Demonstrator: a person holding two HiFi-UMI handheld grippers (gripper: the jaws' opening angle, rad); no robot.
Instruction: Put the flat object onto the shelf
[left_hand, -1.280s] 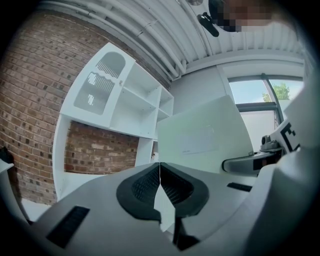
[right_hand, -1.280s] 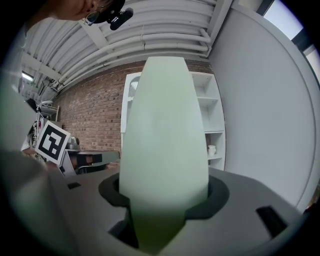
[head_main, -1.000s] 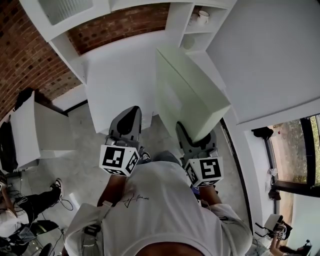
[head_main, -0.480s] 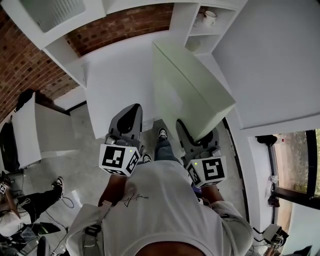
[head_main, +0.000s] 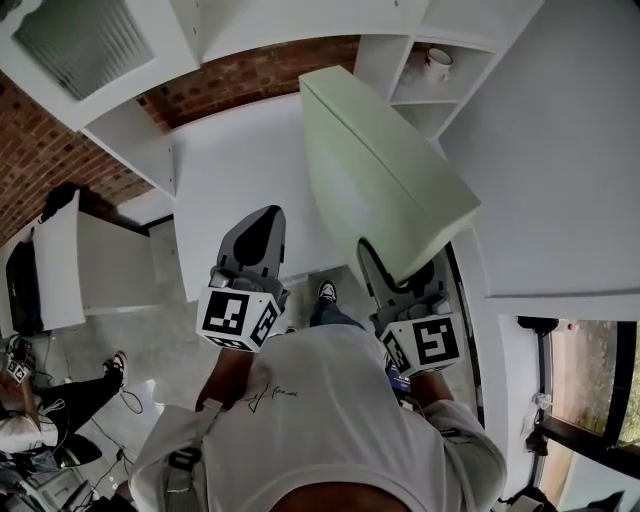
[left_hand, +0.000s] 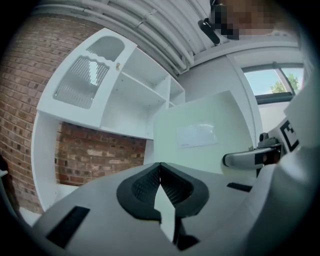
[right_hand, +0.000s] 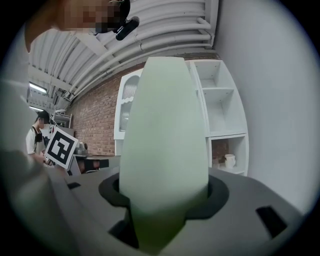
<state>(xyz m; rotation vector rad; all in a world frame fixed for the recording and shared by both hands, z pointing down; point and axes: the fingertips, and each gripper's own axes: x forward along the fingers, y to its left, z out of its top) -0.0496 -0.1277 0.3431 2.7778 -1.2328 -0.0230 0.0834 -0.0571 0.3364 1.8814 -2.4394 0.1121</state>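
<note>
Head view: the flat object (head_main: 385, 170) is carried clamped in the right tool (head_main: 402, 272) (left tool (head_main: 255, 238) closed on nothing), and is not yet placed on the shelf (head_main: 437, 104) ahead.

Flat object (head_main: 390, 180): we see plain pale green.
Shelf (head_main: 378, 58): we see white.
Brick wall (head_main: 250, 65): we see red-brown with pale joints.
Marker cube (head_main: 238, 318): we see black squares on white.
Left gripper (head_main: 260, 225): we see grey.

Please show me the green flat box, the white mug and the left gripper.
green flat box (head_main: 350, 195): head view, its broad side.
white mug (head_main: 437, 63): head view, its body.
left gripper (head_main: 265, 215): head view, closed fingertips.
</note>
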